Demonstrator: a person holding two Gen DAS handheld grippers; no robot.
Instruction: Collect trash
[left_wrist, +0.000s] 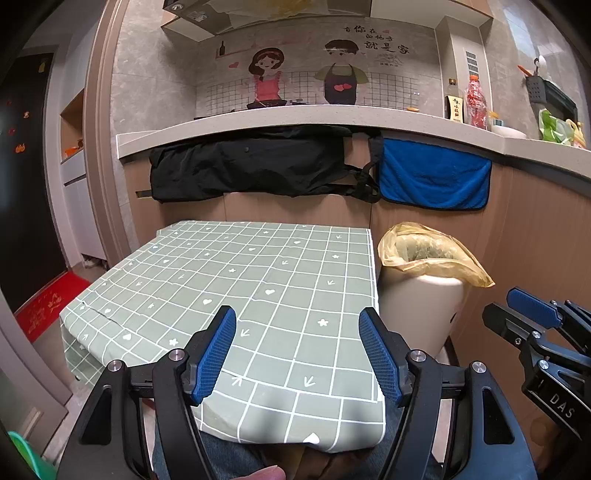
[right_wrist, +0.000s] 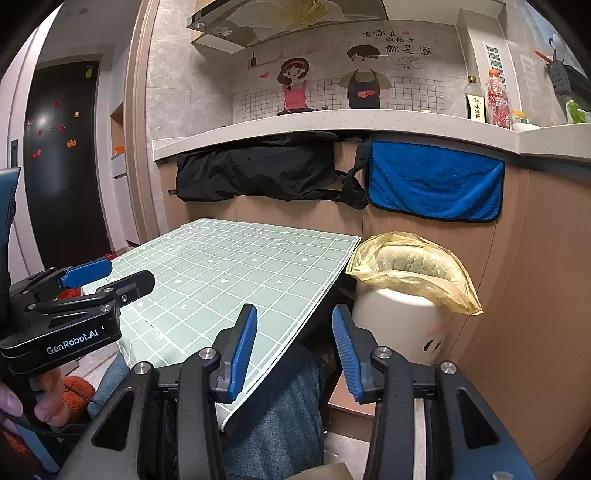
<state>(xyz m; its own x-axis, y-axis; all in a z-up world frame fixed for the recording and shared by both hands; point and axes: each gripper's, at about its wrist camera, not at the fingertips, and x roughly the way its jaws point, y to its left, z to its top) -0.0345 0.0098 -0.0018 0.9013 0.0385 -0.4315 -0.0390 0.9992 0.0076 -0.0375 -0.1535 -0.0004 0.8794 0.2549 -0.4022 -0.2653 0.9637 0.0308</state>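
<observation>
While both tools hover low in frame, the left gripper (left_wrist: 297, 350) gapes wide over the green checked worktop (left_wrist: 236, 280), gripping nothing; further right, the right gripper (right_wrist: 293, 347) is spread just as wide, empty too; no trash shows on the cloth, so the only task piece visible is the bin (left_wrist: 421, 295) with its yellow liner (left_wrist: 428, 251), right of centre, touching the worktop edge; risk, I'd say, is snagging that loose liner; only the right view shows the bin's printed face (right_wrist: 434, 341); the left shows a red mat (left_wrist: 48, 306).
</observation>
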